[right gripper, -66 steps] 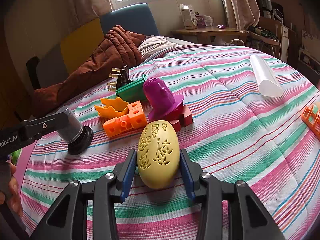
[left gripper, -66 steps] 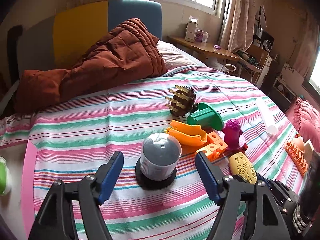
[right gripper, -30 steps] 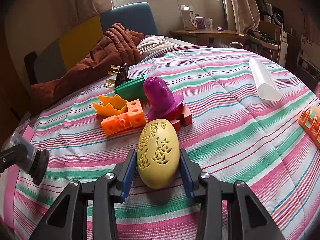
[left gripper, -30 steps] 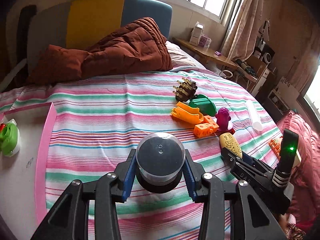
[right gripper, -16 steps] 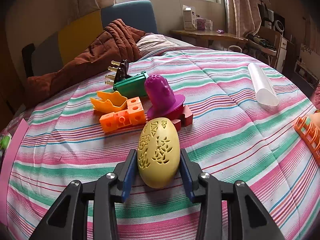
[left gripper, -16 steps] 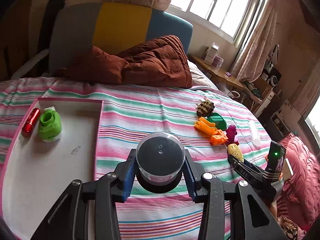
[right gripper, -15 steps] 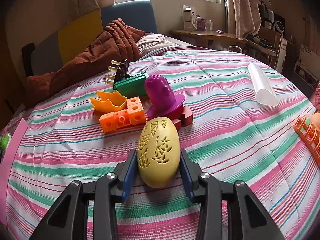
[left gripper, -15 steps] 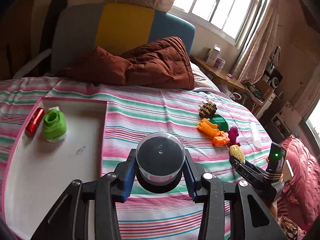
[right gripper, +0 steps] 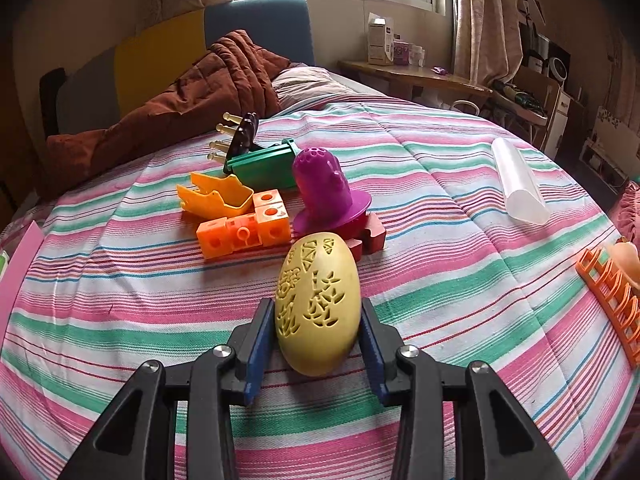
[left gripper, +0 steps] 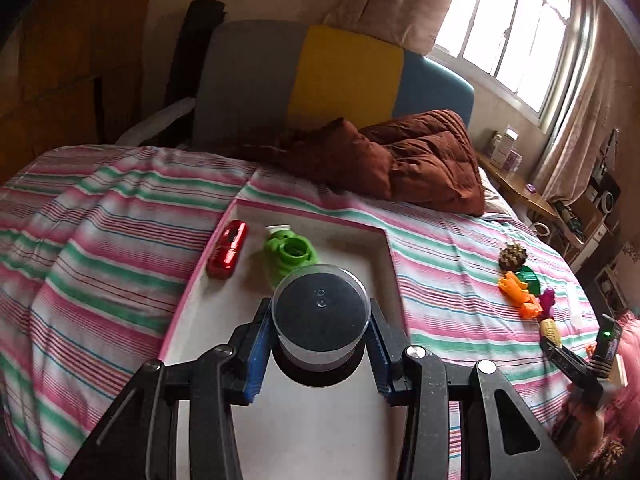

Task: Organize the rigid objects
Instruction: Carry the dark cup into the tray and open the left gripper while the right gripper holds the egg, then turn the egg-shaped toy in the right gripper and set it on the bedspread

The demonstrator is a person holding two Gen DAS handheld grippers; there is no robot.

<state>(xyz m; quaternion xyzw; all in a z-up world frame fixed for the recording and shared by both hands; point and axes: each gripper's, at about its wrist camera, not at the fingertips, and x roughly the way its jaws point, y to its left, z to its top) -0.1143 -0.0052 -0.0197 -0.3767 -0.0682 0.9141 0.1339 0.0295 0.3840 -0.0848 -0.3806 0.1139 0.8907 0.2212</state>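
Left tool (left gripper: 318,354) is gripping the clear-lidded jar (left gripper: 320,316) over the tray (left gripper: 384,240); probably lowering it clear of the green toy (left gripper: 290,254) works best. Right tool (right gripper: 318,344) is clamping the yellow egg (right gripper: 318,304).

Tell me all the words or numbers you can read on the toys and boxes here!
None can be read.
White box on the wooden shelf: print too small and blurred.
Small boxes beside it: print blurred.
Yellow egg: cut-out flower and leaf patterns only, no letters.
Clear-lidded container: no label showing.
Red case and green toy in the tray: no writing visible.
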